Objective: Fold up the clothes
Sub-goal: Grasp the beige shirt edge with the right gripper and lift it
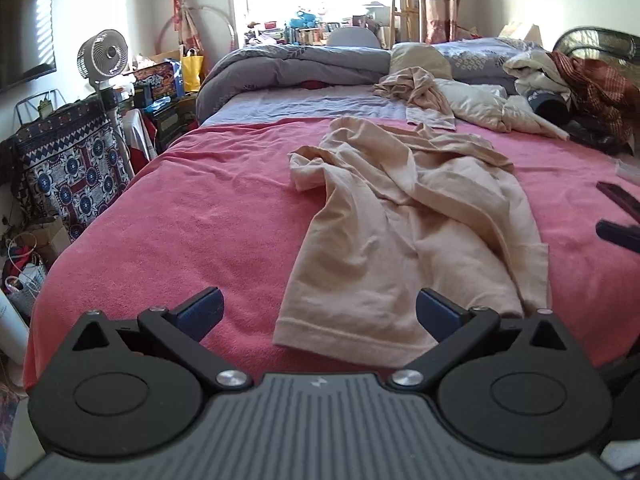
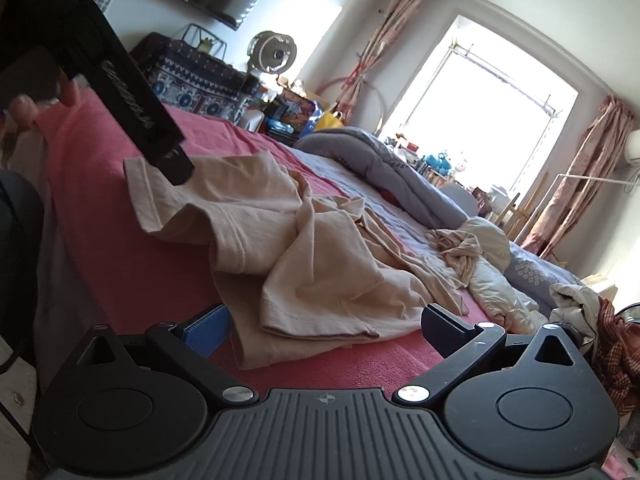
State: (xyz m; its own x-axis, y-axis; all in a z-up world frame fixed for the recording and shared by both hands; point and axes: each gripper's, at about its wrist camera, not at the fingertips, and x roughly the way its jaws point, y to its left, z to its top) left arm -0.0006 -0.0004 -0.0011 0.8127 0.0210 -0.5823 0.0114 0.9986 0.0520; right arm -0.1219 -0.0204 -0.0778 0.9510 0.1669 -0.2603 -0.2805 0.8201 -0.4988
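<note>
A crumpled beige garment (image 1: 404, 220) lies lengthwise on the pink blanket (image 1: 200, 216) that covers the bed. My left gripper (image 1: 320, 308) is open at the bed's near edge. The garment's near hem (image 1: 344, 330) lies between its blue pads and touches neither. In the right wrist view, my right gripper (image 2: 326, 328) is open and low over the blanket (image 2: 104, 240). A folded corner of the garment (image 2: 312, 264) lies just ahead of its fingers. The left gripper (image 2: 176, 166) shows there as a dark bar held by a hand (image 2: 24, 108), its tip over the garment's hem corner. The right gripper (image 1: 618, 216) shows at the right edge.
A second beige garment (image 1: 416, 88) and a cream pillow (image 1: 480, 106) lie further up the bed. A grey duvet (image 1: 288, 68) is heaped at the head. A clothes pile (image 1: 580, 80) sits far right. A fan (image 1: 102, 56) and a patterned cloth (image 1: 68, 160) stand left of the bed.
</note>
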